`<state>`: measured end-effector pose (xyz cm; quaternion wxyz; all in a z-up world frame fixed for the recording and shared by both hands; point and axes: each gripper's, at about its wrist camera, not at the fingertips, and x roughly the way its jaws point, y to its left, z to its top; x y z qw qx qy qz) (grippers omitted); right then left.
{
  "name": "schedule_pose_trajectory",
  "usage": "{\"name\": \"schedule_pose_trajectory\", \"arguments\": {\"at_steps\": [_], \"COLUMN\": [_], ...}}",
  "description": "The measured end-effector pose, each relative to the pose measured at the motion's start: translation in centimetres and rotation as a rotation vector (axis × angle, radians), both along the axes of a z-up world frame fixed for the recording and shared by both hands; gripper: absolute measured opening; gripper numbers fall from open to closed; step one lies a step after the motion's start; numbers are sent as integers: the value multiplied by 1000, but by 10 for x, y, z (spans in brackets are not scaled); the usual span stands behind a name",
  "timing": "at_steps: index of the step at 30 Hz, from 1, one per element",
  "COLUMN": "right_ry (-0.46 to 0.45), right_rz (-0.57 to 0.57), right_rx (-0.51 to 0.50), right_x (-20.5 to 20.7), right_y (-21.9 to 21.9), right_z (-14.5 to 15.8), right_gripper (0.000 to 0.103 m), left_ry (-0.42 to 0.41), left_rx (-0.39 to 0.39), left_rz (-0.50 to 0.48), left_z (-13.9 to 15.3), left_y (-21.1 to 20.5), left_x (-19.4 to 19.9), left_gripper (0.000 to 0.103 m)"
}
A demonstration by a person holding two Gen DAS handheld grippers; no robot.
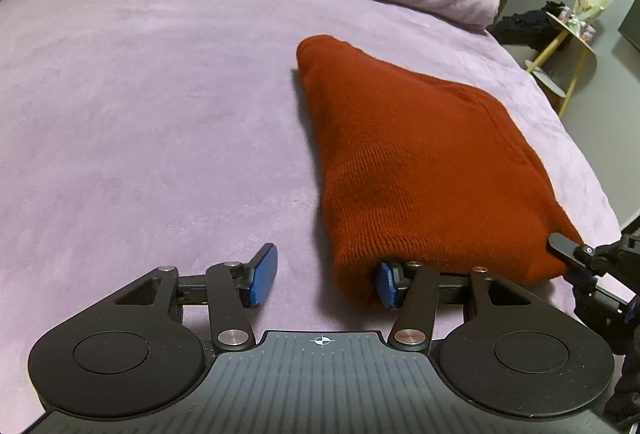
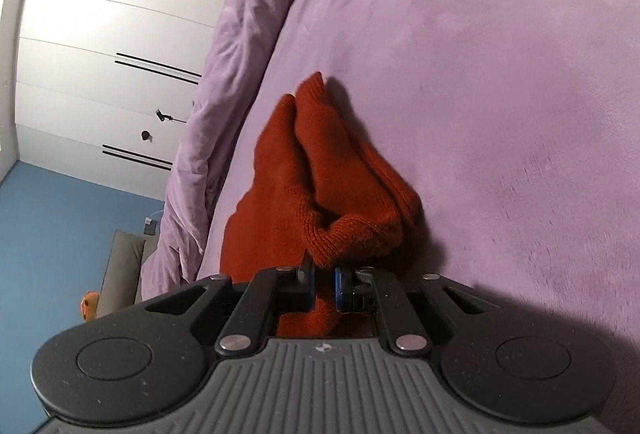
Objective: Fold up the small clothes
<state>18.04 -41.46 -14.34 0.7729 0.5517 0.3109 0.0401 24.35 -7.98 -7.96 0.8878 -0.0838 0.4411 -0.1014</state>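
Left wrist view: your left gripper stands half open, its right finger tucked under the rust knit garment near the bed's right edge. Right wrist view: your right gripper is clamped on the garment's near edge.

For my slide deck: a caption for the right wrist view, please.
Right gripper shut on a corner of the red knit garment lying on the purple bed cover.
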Motion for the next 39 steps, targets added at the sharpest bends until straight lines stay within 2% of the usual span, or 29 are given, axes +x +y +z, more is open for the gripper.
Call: {"name": "schedule_pose_trajectory", "arguments": {"at_steps": [7, 10, 11, 16, 18, 20, 21, 22, 23, 24, 25, 27, 30, 33, 35, 36, 37, 39], "right_ry": [-2, -51, -53, -3, -4, -2, 6, 10, -3, -28, -35, -51, -34, -26, -38, -24, -11, -8], "right_rz": [-7, -2, 5, 124, 169, 196, 192, 184, 174, 163, 154, 162, 192, 227, 247, 257, 259, 243], "right_rx": [46, 130, 115, -154, -236, -282, -307, -329, -337, -323, -289, -181, -83, -66, -58, -58, -68, -70], "right_x": [-3, -3, -3, 9, 9, 7, 6, 4, 4, 7, 12, 32, 68, 98, 107, 113, 115, 116], "right_y": [-2, -7, -7, 4, 2, -4, -9, -14, -20, -24, -29, -38, -38, -30, -22, -18, -15, -10], "right_z": [-6, -9, -9, 0, 8, 14, 18, 21, 23, 22, 22, 16, 2, -5, -6, -9, -11, -16], "right_gripper": [8, 8, 8, 11, 18, 30, 45, 60, 63, 68, 75, 82, 82, 81, 68, 56, 45, 40], "left_ry": [-11, -22, -23, 16, 24, -14, -31, -24, -7, 3, 7, 32, 90, 140, 160, 172, 177, 185], "left_rx": [-48, -60, -67, -123, -109, -43, -65, -116, -174, -237, -300, -366, -419, -505, -550, -563, -566, -587], "left_rz": [16, 8, 3, 7, 20, 56, 53, 30, 7, -18, -51, -81, -91, -85, -67, -54, -33, -21], "left_z": [4, 5, 5, -1, 0, 5, 6, 7, 7, 6, 4, -3, -19, -38, -47, -51, -52, -54], "left_y": [12, 18, 20, 38, 50, 67, 76, 82, 85, 85, 81, 68, 47, 35, 30, 29, 29, 31], "left_x": [-1, -3, -4, -7, -10, -13, -12, -7, 0, 8, 18, 41, 75, 100, 111, 115, 118, 120], "left_gripper": [55, 55, 55, 58, 57, 58, 62, 65, 67, 73, 78, 79, 79, 78, 77, 72, 60, 47]}}
